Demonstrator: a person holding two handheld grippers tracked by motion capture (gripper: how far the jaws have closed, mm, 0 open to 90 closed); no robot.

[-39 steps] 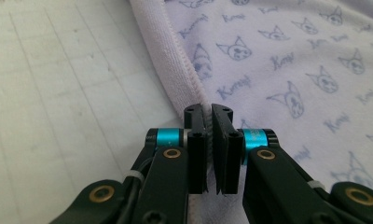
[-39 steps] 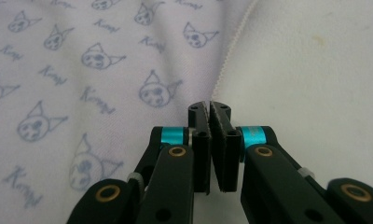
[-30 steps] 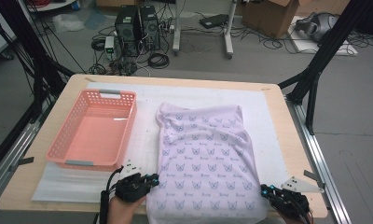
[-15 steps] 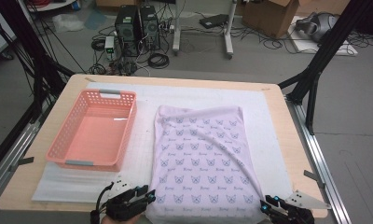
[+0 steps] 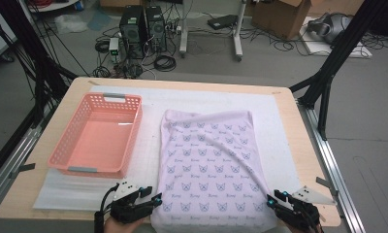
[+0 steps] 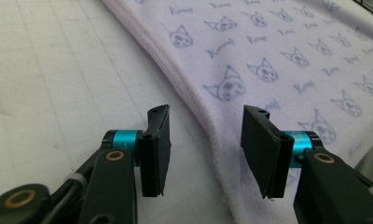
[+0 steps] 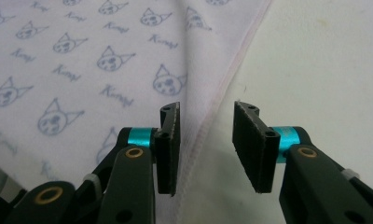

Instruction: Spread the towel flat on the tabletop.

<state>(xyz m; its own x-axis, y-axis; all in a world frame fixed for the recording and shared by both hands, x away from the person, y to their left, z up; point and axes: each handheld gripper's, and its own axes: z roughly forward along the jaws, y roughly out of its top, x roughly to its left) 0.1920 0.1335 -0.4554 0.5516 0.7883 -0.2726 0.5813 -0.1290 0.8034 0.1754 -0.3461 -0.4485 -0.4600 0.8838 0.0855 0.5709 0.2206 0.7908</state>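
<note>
Left gripper [image 5: 155,200] low at the near table edge, jaws parted to a middling gap and just been opening; nothing pressed between the pads. In the left gripper view [image 6: 205,144], hemmed left edge of the cat-print cloth [image 6: 287,60] running up between the two jaws, lying flat below them, pads clear of it on both sides. Cloth spreading ahead and to the right of this gripper; bare white table mat [image 6: 49,79] to its left. Right gripper [image 5: 273,200] at the opposite near corner, jaws likewise part open, just been opening, gripping nothing. In the right gripper view [image 7: 206,144], cloth's right hem passing between the jaws, printed fabric [image 7: 82,60] ahead and left, plain mat [image 7: 324,60] to the right. From the high view, pale lilac cloth [image 5: 211,165] spread flat between the two grippers, reaching away from them, a diagonal crease across it. Pink plastic basket [image 5: 129,104] ahead of the left gripper, standing well apart from it, just beside the cloth's left edge. Wooden table [image 5: 289,104] under all.
</note>
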